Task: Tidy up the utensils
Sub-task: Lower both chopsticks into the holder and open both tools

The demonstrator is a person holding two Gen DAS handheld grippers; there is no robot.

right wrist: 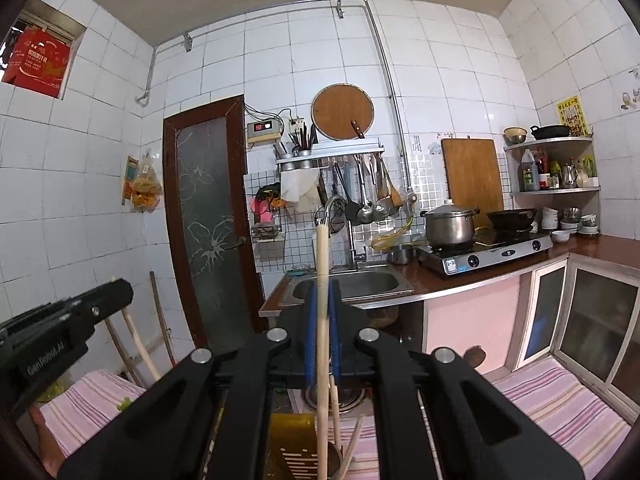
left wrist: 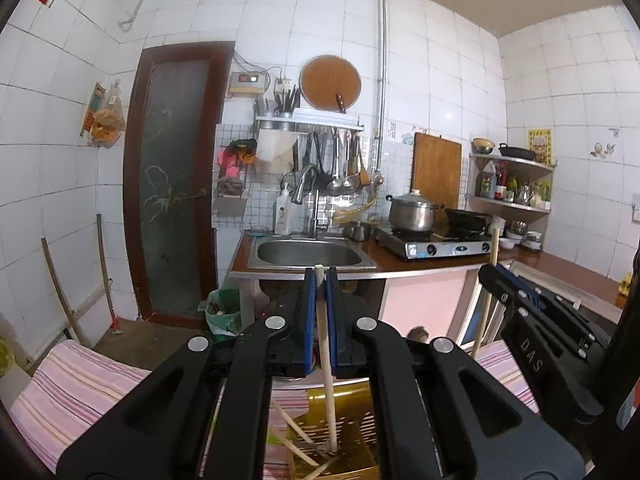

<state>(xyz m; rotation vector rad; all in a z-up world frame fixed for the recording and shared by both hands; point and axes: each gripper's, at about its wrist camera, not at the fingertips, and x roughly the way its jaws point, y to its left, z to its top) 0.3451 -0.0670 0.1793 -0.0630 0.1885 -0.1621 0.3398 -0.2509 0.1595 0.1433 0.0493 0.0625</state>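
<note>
Two hand-held claws work above a pink striped cloth (left wrist: 76,380) in a white-tiled kitchen. The left claw (left wrist: 319,280) is pinching a pale wooden chopstick (left wrist: 325,344), its upper tip just clearing the blue pads and its lower end reaching down into a yellow perforated utensil holder (left wrist: 352,432), where several loose chopsticks (left wrist: 298,430) lie crossed. The right claw (right wrist: 322,292) is pinching a second wooden chopstick (right wrist: 322,344), held nearly upright, its top rising well above the fingers and its lower end beside the same yellow holder (right wrist: 292,444). Behind them stand a steel sink (left wrist: 308,254), a lidded pot (left wrist: 412,212) on a gas stove (left wrist: 436,242), and hanging ladles (left wrist: 340,168).
</note>
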